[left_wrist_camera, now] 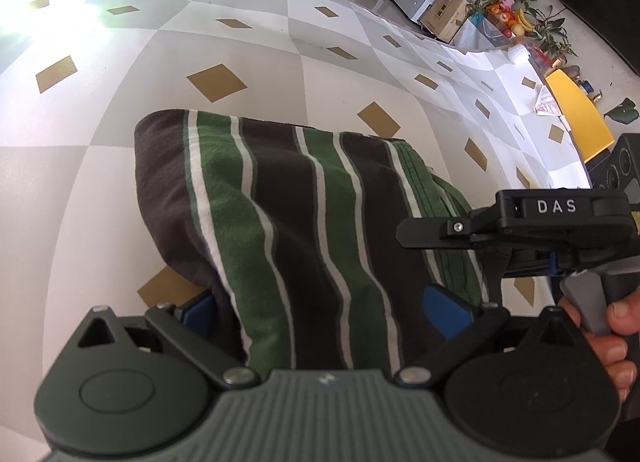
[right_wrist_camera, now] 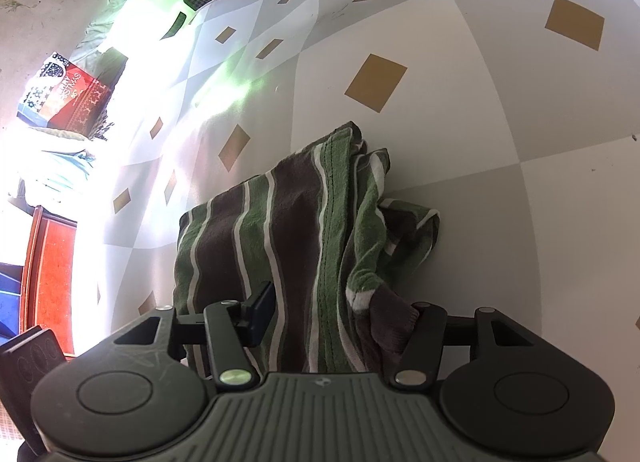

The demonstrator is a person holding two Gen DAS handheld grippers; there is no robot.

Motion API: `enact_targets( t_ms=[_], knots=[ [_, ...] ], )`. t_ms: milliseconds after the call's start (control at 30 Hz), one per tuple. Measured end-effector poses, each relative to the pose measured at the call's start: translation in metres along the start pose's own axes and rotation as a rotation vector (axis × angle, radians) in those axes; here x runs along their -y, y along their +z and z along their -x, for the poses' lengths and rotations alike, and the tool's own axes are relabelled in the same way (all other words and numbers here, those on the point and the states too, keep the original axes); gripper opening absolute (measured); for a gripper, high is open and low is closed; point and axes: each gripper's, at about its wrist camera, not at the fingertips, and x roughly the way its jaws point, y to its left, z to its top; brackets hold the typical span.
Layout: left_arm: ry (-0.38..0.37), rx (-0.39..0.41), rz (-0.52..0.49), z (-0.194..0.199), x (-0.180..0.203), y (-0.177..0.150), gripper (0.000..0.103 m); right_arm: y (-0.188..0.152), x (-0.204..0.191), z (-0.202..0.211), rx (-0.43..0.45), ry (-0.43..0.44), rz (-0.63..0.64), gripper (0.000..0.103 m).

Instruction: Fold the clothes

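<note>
The left gripper (left_wrist_camera: 324,314) is angled down toward the table, its blue pads (left_wrist_camera: 446,310) set wide on either side of a thick fold of the striped garment (left_wrist_camera: 288,221); whether the pads actually press the cloth cannot be told, since the fabric hides their inner faces. The right gripper (right_wrist_camera: 336,318) is likewise tipped downward, with the garment (right_wrist_camera: 288,229) bunched between its fingers; the left pad (right_wrist_camera: 262,314) is seen beside the cloth, the other is buried in a dark fold, so the grip appears closed on the fabric. In the left wrist view the right gripper is seen side-on (left_wrist_camera: 520,221), marked "DAS" in white letters, with a hand (left_wrist_camera: 612,334) wrapped around its grey handle. The garment, in brown, green and white stripes, is folded into a compact bundle lying on the chequered tablecloth (left_wrist_camera: 240,41). A red box (right_wrist_camera: 68,97) lettered "CHRISTMAS" is seen beyond the table's edge.
</note>
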Motion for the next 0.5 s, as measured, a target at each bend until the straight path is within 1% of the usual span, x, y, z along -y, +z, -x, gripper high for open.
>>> enact_targets(
  t_ms=[100,200,267,400,467,500],
  knots=[
    [0.017,-0.009,-0.051,0.0,0.005,-0.002,0.103,0.001,0.003,0.0,-0.006,0.01,-0.006,0.055],
    [0.024,-0.007,-0.07,0.001,0.006,-0.004,0.103,0.002,0.008,0.0,-0.005,0.031,-0.031,0.055],
    [0.028,0.003,-0.065,0.002,0.006,-0.004,0.103,0.003,0.009,0.0,-0.006,0.035,-0.032,0.055],
    [0.025,0.041,-0.054,0.001,0.005,-0.005,0.102,0.0,0.001,0.0,0.001,0.006,0.015,0.055],
    [0.043,0.045,-0.082,-0.001,0.01,-0.006,0.102,-0.002,-0.005,0.0,0.008,-0.034,0.066,0.043],
    [0.062,0.046,-0.101,-0.001,0.013,-0.007,0.099,-0.002,-0.004,0.0,0.01,-0.042,0.067,0.04]
  ],
)
